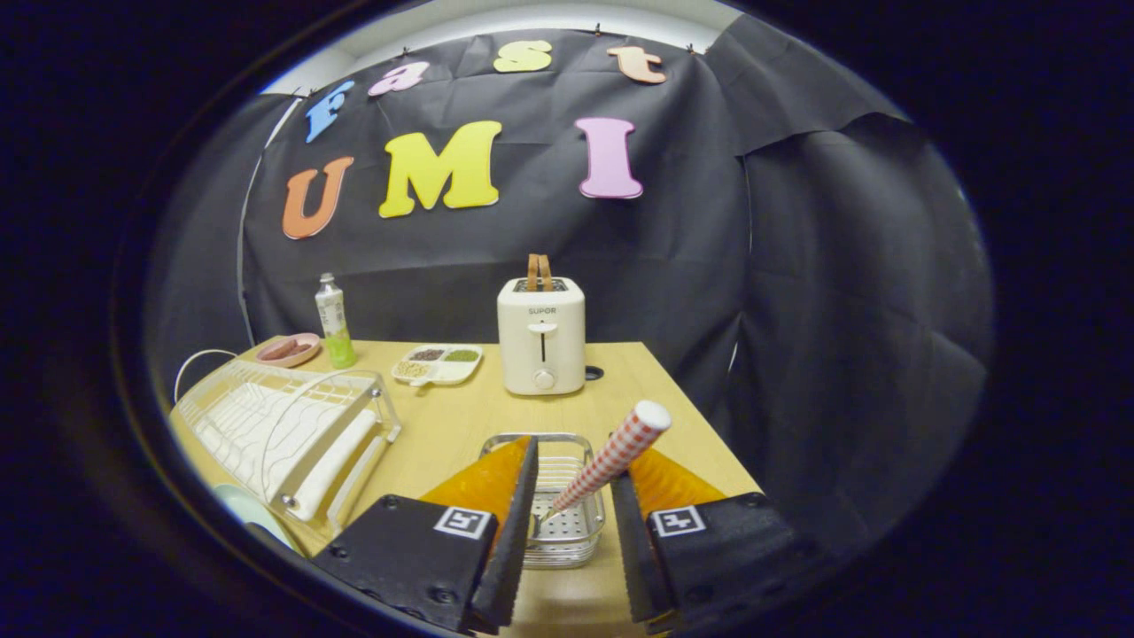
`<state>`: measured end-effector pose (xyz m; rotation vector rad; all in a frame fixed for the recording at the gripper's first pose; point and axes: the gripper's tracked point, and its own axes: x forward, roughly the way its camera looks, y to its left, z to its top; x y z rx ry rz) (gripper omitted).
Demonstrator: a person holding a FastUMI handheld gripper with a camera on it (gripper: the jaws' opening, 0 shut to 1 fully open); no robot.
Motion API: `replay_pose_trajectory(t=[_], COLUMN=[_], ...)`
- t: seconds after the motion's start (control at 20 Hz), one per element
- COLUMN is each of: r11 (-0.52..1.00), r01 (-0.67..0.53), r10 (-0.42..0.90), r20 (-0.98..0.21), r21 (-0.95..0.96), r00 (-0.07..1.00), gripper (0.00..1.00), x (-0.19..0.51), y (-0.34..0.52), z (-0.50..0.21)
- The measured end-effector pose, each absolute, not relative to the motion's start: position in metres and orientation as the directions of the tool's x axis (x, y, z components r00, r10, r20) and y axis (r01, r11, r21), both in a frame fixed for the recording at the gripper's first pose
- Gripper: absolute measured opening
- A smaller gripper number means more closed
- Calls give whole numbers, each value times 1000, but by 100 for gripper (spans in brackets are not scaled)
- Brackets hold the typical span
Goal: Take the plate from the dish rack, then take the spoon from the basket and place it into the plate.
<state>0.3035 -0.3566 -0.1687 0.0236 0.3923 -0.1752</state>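
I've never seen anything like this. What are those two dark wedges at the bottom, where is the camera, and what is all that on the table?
The wedges are the two fingers of a hand-held gripper, a tool a person carries; there is no robot arm. The camera rides on it and looks forward along the fingers. They stand open and hold nothing. Between them sits a small wire basket with a spoon leaning in it, its checked handle sticking up. To the left is a white dish rack; a pale plate lies beside it. Farther back on the wooden table stand a toaster, a divided tray, a bottle and a pink dish.
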Motion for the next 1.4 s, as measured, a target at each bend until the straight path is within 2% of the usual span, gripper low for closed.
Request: replay_pose_trajectory(t=[0.1, 0.15, 0.35, 0.65, 1.05, 1.4], r11=[987, 989, 990, 990, 976, 982], r01=[160, 144, 137, 141, 187, 170], r10=[-140, -120, -126, -144, -202, -179], r20=[-393, -383, -338, -266, -146, -111], r21=[18, 35, 12, -31, -110, -86], r00=[909, 916, 933, 953, 968, 978], gripper=[37, 25, 11, 9, 9, 9], x=[305, 306, 301, 285, 212, 142], y=[-354, -350, -342, -331, -288, -215], z=[-173, -171, -155, -111, -35, -22])
